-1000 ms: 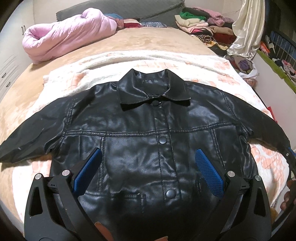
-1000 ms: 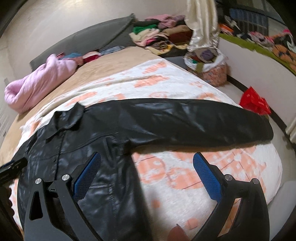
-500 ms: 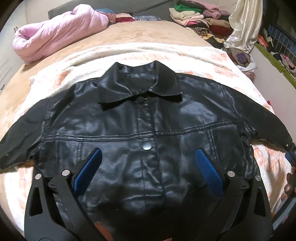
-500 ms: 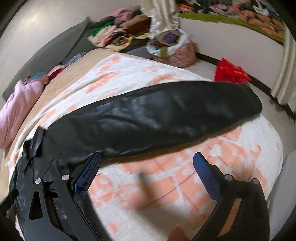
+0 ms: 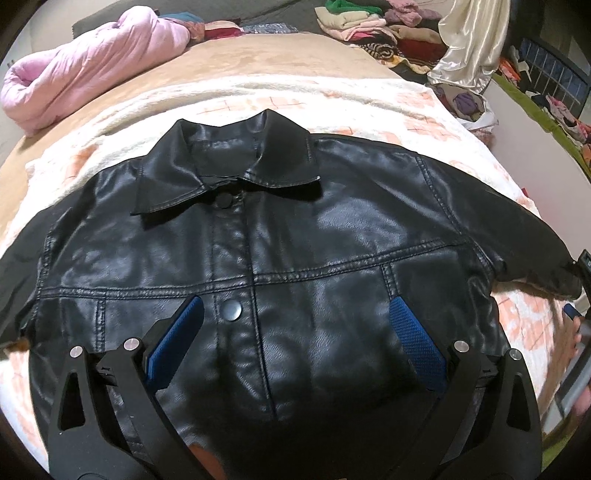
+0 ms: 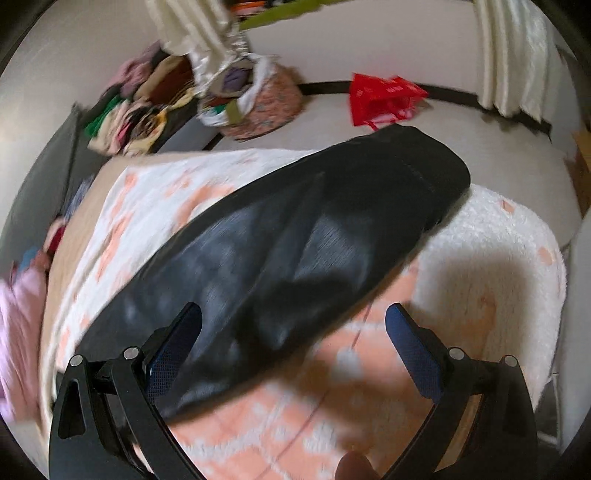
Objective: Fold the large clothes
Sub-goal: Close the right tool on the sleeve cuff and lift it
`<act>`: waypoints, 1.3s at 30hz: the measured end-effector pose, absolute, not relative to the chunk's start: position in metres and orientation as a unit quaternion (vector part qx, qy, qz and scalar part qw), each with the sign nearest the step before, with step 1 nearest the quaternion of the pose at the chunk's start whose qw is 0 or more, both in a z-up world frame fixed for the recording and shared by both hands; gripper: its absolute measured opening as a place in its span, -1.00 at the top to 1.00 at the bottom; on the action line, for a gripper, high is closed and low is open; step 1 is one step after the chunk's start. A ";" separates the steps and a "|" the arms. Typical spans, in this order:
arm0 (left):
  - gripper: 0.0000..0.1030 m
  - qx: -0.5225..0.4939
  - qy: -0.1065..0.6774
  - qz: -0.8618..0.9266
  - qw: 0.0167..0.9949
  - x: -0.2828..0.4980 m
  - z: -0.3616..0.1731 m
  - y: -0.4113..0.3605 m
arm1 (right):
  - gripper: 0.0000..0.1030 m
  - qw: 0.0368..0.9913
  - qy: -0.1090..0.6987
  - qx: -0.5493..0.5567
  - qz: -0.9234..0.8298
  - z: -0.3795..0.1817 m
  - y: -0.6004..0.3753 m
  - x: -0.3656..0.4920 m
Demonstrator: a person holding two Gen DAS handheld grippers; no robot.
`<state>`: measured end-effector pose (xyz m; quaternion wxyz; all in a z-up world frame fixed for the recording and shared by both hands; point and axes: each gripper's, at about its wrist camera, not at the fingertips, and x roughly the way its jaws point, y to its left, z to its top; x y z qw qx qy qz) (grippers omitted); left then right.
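Broadly, one bed, covered by a white blanket with orange checks (image 5: 369,107); all positions below taken from it. Black leather jacket (image 5: 295,229) lay flat on the blanket, front up, snapped shut, collar toward the far end of the bed, sleeves spread to either side. Its right sleeve (image 6: 295,236) ran across the blanket to the bed's edge, cuff just overhanging. Pink quilt (image 5: 85,70) sat bundled at the far left corner. Pile of folded clothes (image 5: 369,29) lay beyond the far end. Red bag (image 6: 380,98) lay on the floor past the bedside. Left gripper (image 5: 295,321) hovered over the jacket's lower front, jaws wide, holding nothing. Right gripper (image 6: 293,328) hung over the sleeve, jaws wide, empty.
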<state>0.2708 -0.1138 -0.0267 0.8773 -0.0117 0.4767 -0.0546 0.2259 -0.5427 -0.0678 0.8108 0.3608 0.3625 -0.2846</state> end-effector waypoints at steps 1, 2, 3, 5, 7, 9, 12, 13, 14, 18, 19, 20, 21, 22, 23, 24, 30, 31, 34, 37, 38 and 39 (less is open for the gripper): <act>-0.84 -0.013 0.476 -0.054 0.878 0.273 -0.027 -0.115 | -0.92 0.802 0.359 0.379 -0.291 -0.071 -0.552 0.227; -0.84 -0.015 0.475 -0.054 0.878 0.274 -0.026 -0.115 | -0.92 0.793 0.352 0.399 -0.297 -0.075 -0.560 0.227; -0.84 -0.017 0.474 -0.054 0.879 0.275 -0.025 -0.115 | -0.92 0.786 0.345 0.416 -0.299 -0.078 -0.566 0.227; -0.84 -0.022 0.473 -0.053 0.879 0.277 -0.024 -0.115 | -0.92 0.767 0.322 0.462 -0.307 -0.083 -0.581 0.225; -0.84 -0.024 0.472 -0.053 0.880 0.278 -0.023 -0.115 | -0.92 0.752 0.296 0.498 -0.314 -0.085 -0.592 0.223; -0.84 -0.023 0.470 -0.051 0.881 0.279 -0.021 -0.116 | -0.92 0.736 0.267 0.533 -0.321 -0.088 -0.601 0.221; -0.84 -0.019 0.467 -0.046 0.883 0.281 -0.020 -0.116 | -0.92 0.731 0.253 0.542 -0.329 -0.090 -0.608 0.221; -0.84 -0.018 0.466 -0.045 0.883 0.281 -0.020 -0.116 | -0.91 0.733 0.252 0.538 -0.330 -0.090 -0.608 0.222; -0.84 -0.017 0.465 -0.042 0.884 0.281 -0.020 -0.116 | -0.87 0.738 0.250 0.534 -0.328 -0.088 -0.609 0.224; -0.84 -0.029 0.469 -0.038 0.882 0.281 -0.021 -0.114 | 0.35 0.756 0.247 0.523 -0.308 -0.084 -0.616 0.227; -0.84 -0.033 0.468 -0.040 0.882 0.281 -0.021 -0.114 | 0.40 0.759 0.241 0.526 -0.299 -0.084 -0.616 0.225; -0.84 -0.035 0.466 -0.039 0.883 0.281 -0.021 -0.114 | 0.52 0.761 0.236 0.529 -0.292 -0.085 -0.617 0.225; -0.84 -0.036 0.465 -0.039 0.883 0.281 -0.021 -0.114 | 0.66 0.765 0.231 0.528 -0.287 -0.083 -0.615 0.225; -0.84 -0.036 0.465 -0.037 0.884 0.281 -0.021 -0.115 | 0.74 0.779 0.221 0.519 -0.274 -0.076 -0.612 0.227; -0.84 -0.035 0.467 -0.035 0.883 0.282 -0.021 -0.115 | 0.81 0.791 0.214 0.512 -0.259 -0.070 -0.609 0.230; -0.84 -0.035 0.469 -0.034 0.882 0.282 -0.021 -0.115 | 0.81 0.802 0.207 0.504 -0.244 -0.062 -0.605 0.233; -0.84 -0.053 0.473 -0.031 0.879 0.282 -0.015 -0.101 | 0.83 0.880 0.142 0.430 -0.145 -0.002 -0.566 0.238; -0.84 -0.055 0.471 -0.029 0.880 0.282 -0.013 -0.097 | 0.83 0.893 0.137 0.410 -0.124 0.009 -0.552 0.240; -0.84 -0.073 0.468 -0.024 0.880 0.282 -0.007 -0.082 | 0.83 0.922 0.127 0.360 -0.067 0.033 -0.513 0.244; -0.84 -0.086 0.465 -0.022 0.881 0.281 0.000 -0.071 | 0.86 0.941 0.116 0.318 -0.002 0.052 -0.473 0.245; -0.84 -0.092 0.463 -0.023 0.881 0.280 0.003 -0.066 | 0.87 0.944 0.114 0.308 0.015 0.056 -0.464 0.246; -0.84 -0.098 0.461 -0.023 0.882 0.279 0.006 -0.062 | 0.87 0.948 0.113 0.297 0.032 0.061 -0.452 0.248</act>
